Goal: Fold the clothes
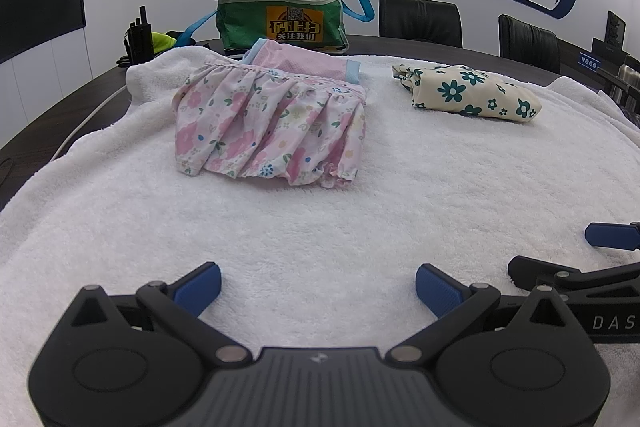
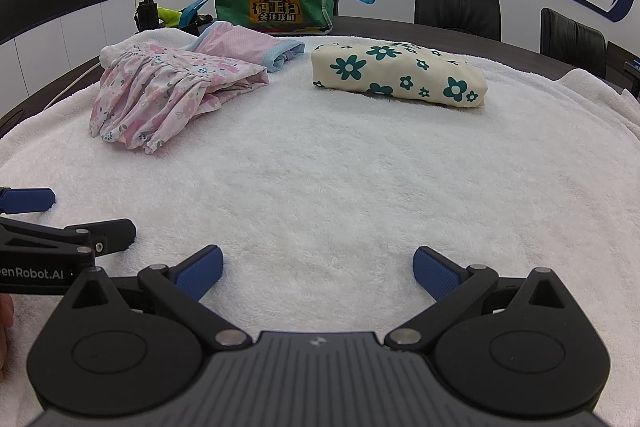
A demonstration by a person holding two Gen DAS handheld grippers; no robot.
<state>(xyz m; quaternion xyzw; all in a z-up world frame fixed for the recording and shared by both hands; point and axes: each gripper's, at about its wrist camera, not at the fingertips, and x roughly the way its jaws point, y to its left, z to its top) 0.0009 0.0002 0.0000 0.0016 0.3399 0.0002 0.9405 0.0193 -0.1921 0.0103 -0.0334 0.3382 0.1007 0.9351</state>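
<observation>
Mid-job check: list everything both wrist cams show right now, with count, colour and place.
towel: 1, white, covering the table
floral dress: 1, pink, far left on towel
pink garment: 1, pink with blue trim, behind dress
folded cloth: 1, cream with teal flowers, far right on towel
bag: 1, green, blue straps, behind towel
radio: 1, black, far left
chairs: 2, black, by wall
left gripper: black, blue pads, jaws open, empty
right gripper: same, jaws open, empty
</observation>
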